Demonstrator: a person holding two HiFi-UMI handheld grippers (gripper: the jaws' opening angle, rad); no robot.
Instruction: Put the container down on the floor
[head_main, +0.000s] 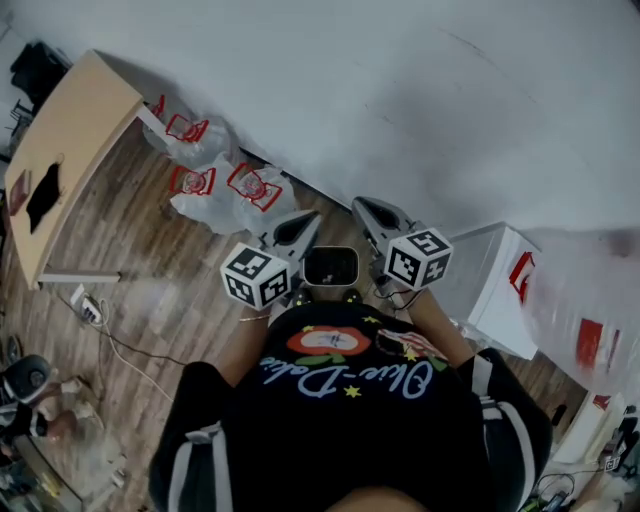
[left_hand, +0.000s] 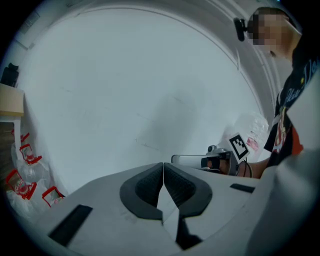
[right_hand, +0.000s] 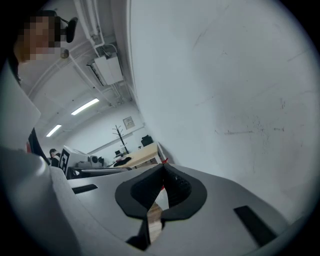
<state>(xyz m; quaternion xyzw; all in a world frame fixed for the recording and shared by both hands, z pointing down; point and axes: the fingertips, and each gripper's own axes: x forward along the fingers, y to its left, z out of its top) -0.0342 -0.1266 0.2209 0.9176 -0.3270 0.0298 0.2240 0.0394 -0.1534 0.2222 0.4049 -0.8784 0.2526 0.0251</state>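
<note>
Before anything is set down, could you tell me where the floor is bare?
Bare wood floor lies between the table, the plastic bags and the person. Cables crowd the lower left; the white box crowds the right.

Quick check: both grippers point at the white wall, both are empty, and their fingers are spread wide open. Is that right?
Not quite. The left gripper and right gripper do point at the white wall and both are empty, but their fingers are closed together, not spread wide open. The left gripper view and the right gripper view each show them meeting with nothing between.
</note>
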